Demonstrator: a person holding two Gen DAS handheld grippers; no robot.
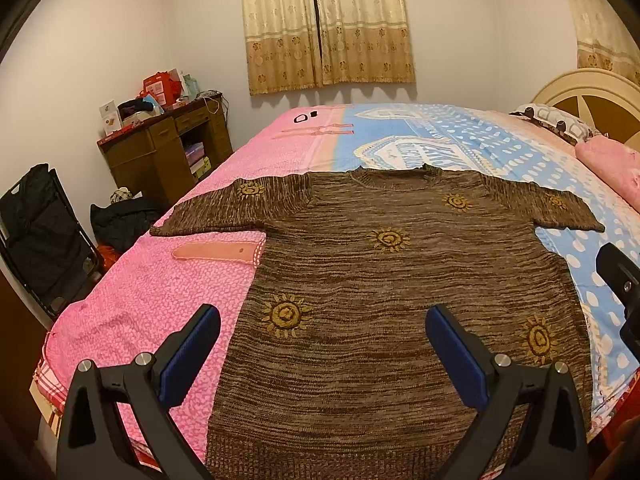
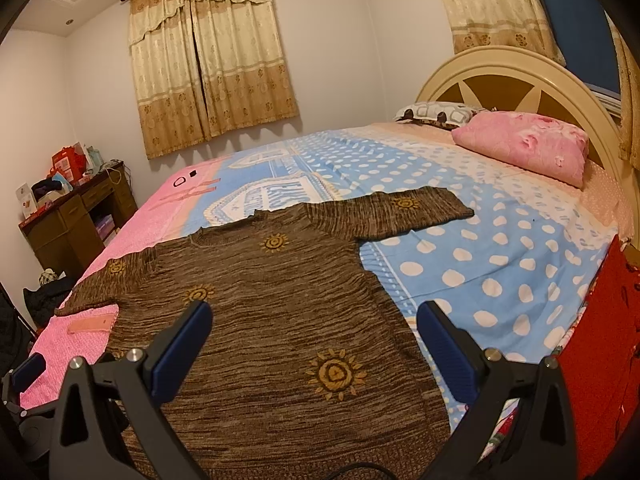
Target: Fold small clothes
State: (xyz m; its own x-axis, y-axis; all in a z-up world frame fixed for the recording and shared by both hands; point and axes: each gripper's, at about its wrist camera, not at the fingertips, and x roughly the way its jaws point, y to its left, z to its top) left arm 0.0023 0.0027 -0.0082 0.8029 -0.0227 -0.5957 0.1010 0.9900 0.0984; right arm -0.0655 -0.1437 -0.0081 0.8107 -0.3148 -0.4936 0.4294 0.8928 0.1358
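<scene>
The sweater (image 1: 400, 280) lies flat on the bed (image 1: 160, 312), front up, neck toward the far edge and hem nearest the cameras. Both short sleeves are spread outward, so the whole outline is exposed for folding; no fold has been made.

The left gripper (image 1: 323, 354) hangs above the lower left part of the sweater, jaws spread and empty. The right gripper (image 2: 314, 350) hangs above the lower right part, jaws likewise spread and empty. This placement suits each gripper taking its own side. Neither touches the fabric.

Home bedroom: bed (image 2: 500, 264), pillow (image 2: 528, 144), curtains (image 2: 212, 64), desk (image 1: 168, 148).
</scene>
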